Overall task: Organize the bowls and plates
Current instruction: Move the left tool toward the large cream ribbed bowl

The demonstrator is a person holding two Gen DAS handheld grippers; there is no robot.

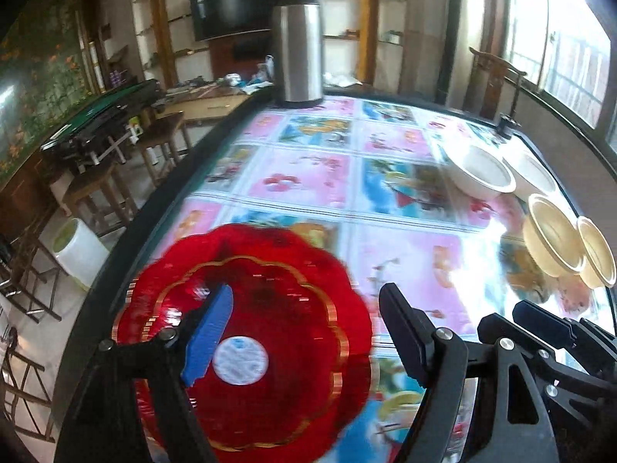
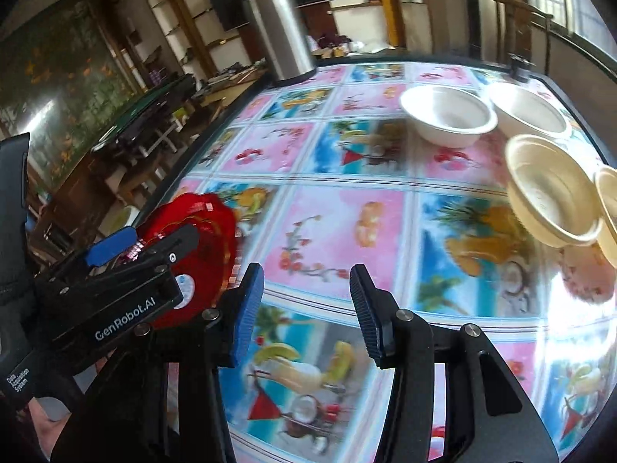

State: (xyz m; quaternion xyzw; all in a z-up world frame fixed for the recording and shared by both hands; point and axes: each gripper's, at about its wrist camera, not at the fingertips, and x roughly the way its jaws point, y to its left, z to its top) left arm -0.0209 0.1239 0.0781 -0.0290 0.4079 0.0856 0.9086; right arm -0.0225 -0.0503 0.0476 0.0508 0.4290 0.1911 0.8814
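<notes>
A red scalloped plate (image 1: 246, 343) with a gold line and a round white sticker at its middle lies flat on the table (image 1: 405, 266), close to the table's near left edge, and everything else is best placed from it. The left claw (image 1: 304, 332) hangs over the plate with its jaws spread wide and released: the blue finger pad (image 1: 210, 335) shows above the plate's left half, while the black finger sits just off the plate's right rim, over the patterned cloth; whether either finger touches the plate cannot be told. The right claw (image 2: 306, 308) stands to the right of the plate, over the bare cloth, its jaws parted with nothing between them, so it is released too. In the right wrist view the left claw's body partly covers the plate (image 2: 200, 231). Well away from the plate, toward the table's far right side, four bowls stand close together: two white bowls (image 2: 449, 117) (image 2: 530, 114) farther back, and two cream bowls (image 2: 551, 189) (image 2: 609, 212) nearer, tilted and touching each other. A steel flask (image 2: 279, 31) stands upright at the table's far edge, beyond the plate.
</notes>
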